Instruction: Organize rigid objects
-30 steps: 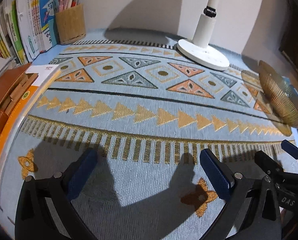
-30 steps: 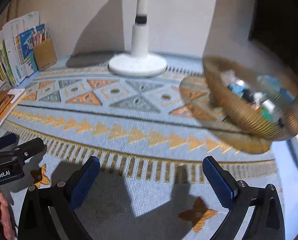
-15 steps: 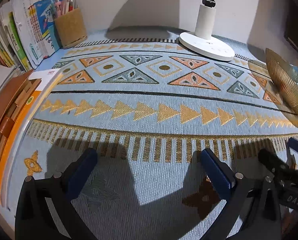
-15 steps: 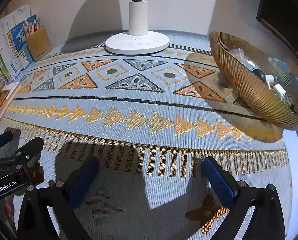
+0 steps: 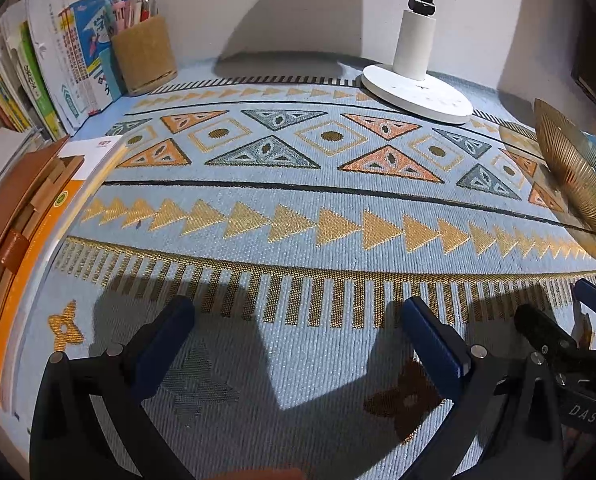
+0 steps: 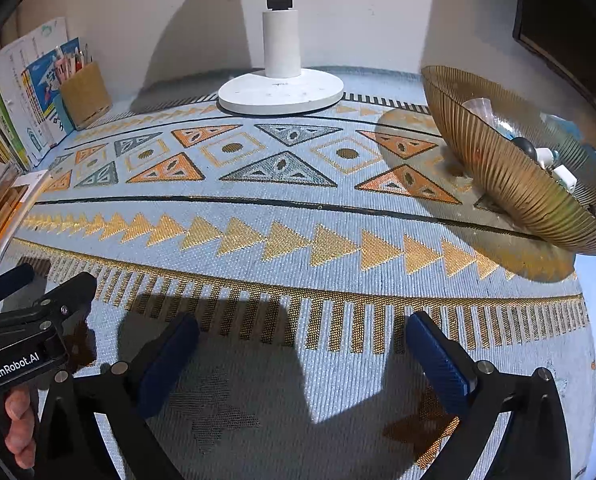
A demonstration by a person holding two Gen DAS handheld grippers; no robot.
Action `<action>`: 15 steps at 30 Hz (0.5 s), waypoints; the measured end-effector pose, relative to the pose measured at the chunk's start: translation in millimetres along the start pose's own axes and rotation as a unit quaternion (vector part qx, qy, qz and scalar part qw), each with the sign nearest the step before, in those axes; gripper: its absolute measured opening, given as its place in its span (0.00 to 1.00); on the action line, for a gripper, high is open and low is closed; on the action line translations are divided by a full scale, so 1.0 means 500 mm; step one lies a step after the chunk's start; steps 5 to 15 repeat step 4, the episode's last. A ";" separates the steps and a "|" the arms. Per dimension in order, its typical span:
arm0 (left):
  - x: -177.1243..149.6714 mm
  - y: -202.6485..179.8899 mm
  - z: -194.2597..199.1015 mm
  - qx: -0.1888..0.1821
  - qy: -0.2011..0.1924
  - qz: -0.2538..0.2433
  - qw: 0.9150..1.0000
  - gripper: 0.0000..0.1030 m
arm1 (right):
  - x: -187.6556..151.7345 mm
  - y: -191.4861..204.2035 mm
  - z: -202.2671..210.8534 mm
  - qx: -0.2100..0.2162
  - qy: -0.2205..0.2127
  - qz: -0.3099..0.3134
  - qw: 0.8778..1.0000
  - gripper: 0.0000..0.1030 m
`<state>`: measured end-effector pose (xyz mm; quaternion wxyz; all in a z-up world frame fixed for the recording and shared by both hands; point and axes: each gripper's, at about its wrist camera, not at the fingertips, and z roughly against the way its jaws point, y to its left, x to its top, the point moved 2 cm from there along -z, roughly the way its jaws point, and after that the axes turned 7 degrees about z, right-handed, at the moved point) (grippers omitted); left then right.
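since a second ago, drawn back and lowered toward the patterned mat [image 5: 298, 208]. left to right: books [image 5: 37, 80] at 10 o'clock; left gripper [image 5: 298, 336] spread wide, empty; right gripper [image 6: 302, 344] likewise released; gold bowl [image 6: 510, 176] of small items at 2 o'clock.

A light blue woven mat [image 6: 298, 216] with orange and grey triangles, gold triangle rows and a gold fringe band covers the desk surface. At twelve o'clock on it stands a white round lamp base [image 6: 281, 92] with its upright post. At two o'clock a ribbed gold glass bowl [image 6: 510, 176] rests on the mat, tilted, with small objects inside. At ten o'clock a cork pen holder [image 5: 143, 56] full of pens sits beside upright books [image 5: 53, 76]. At nine o'clock a flat stack of books, orange cover [image 5: 29, 240] among them, lies at the mat's edge
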<state>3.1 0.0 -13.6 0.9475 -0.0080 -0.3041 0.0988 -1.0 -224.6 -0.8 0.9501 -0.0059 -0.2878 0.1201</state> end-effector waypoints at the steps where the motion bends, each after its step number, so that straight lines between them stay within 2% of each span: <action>1: 0.000 0.000 0.000 0.000 0.000 0.000 1.000 1.00 | 0.000 0.000 0.000 0.000 0.000 0.000 1.000 1.00; 15: 0.000 -0.003 0.001 0.001 0.000 -0.001 1.000 1.00 | 0.000 0.000 0.001 0.000 0.000 0.000 1.000 1.00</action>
